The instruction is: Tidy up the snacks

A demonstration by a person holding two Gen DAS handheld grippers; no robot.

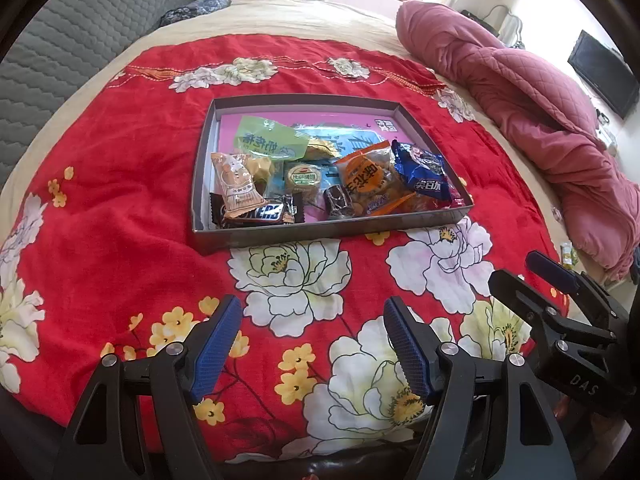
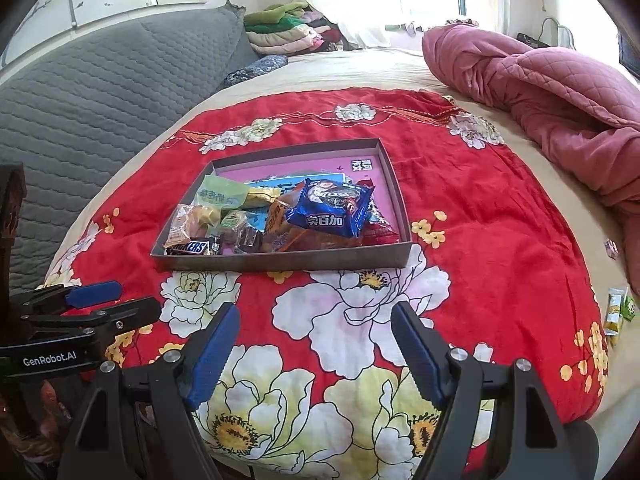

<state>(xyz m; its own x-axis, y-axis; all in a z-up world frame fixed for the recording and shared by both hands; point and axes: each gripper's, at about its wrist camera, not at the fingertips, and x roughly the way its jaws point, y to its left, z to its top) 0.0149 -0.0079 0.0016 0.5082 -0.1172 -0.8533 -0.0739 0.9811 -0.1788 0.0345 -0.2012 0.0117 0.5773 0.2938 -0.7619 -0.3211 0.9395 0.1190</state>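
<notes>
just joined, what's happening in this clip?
A person holds two sets of tongs over a red flowered blanket on a bed. The left tongs and right tongs are both open and empty, short of the grey tray. The snacks, among them a blue packet and a Snickers bar, lie piled in the tray. Nothing is being gripped right now.

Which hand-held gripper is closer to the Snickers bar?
Left. The left hand-held gripper sits just below the Snickers bar; the right hand-held gripper is lower and off to its right.
</notes>
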